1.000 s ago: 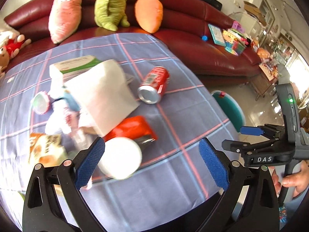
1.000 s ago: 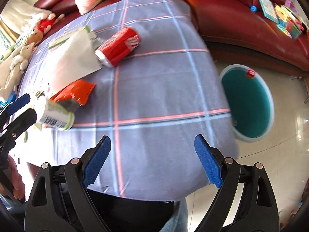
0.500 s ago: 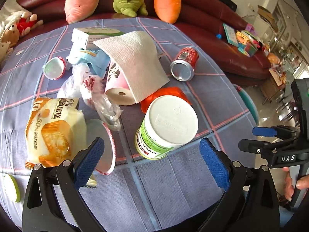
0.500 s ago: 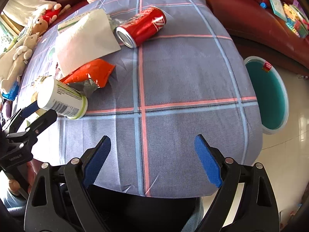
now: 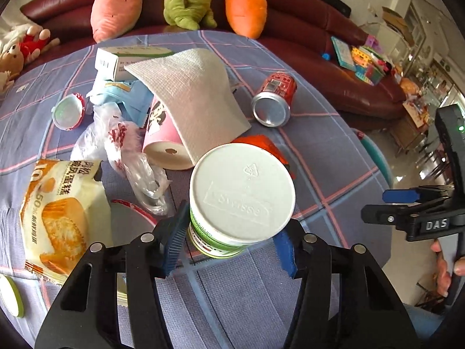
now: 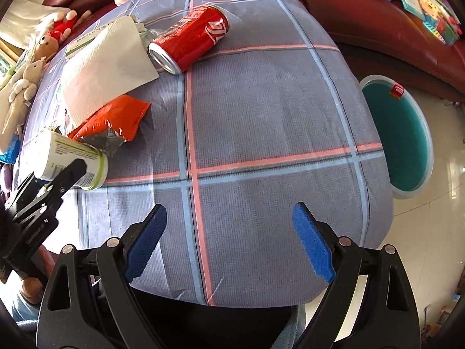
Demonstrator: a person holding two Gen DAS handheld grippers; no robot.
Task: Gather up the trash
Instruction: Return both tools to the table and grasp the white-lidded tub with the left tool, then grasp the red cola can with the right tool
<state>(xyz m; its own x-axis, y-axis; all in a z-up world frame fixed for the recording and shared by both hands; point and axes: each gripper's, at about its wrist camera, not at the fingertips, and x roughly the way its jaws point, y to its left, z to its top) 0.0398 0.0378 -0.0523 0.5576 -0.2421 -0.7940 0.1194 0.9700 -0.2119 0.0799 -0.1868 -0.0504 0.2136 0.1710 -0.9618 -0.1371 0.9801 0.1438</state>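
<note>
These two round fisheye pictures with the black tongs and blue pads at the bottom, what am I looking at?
Each picture comes from a camera on a hand-held gripper, tongs that a person squeezes by hand; no robot is here. One view looks along the left hand-held gripper, the other along the right hand-held gripper. Below lies a table under a checked tablecloth, strewn with trash: a red can, a paper towel, an orange wrapper, a cake packet. The left jaws are closing around a white tub with a green label. The right gripper is open and empty. A teal bin stands on the floor.
</note>
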